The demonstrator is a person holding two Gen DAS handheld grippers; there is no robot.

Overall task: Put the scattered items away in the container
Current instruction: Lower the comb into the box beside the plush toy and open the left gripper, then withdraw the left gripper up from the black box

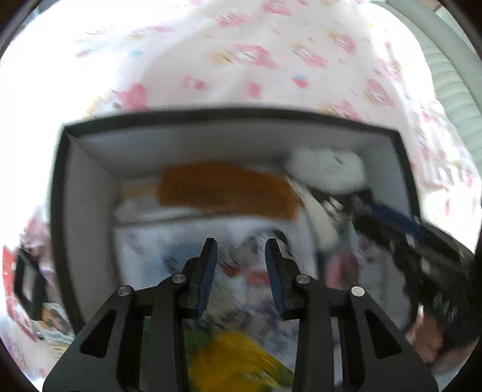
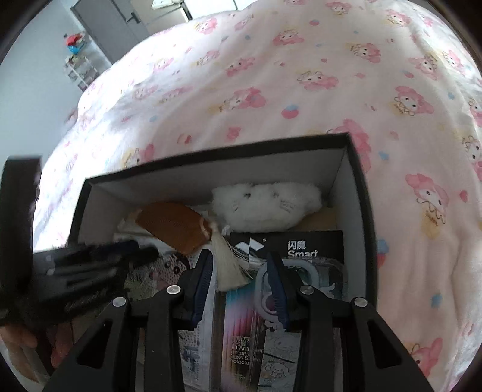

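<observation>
A black box with white inner walls (image 1: 84, 187) (image 2: 358, 193) sits on the bed. Inside lie a brown wooden comb (image 1: 223, 187) (image 2: 171, 226), a white plush toy (image 1: 325, 172) (image 2: 265, 205), a black "Smart" package (image 2: 301, 244), flat printed packs and a yellow-green item (image 1: 235, 355). My left gripper (image 1: 241, 268) is open and empty above the box's near part. My right gripper (image 2: 239, 280) is open and empty over the packs; it also shows at the right of the left wrist view (image 1: 373, 217). The left wrist view is blurred.
The bed is covered by a white sheet with pink cartoon figures (image 2: 301, 90). A red and black item (image 1: 21, 280) lies left of the box. A grey cabinet (image 2: 105, 24) and a small rack (image 2: 78, 63) stand beyond the bed.
</observation>
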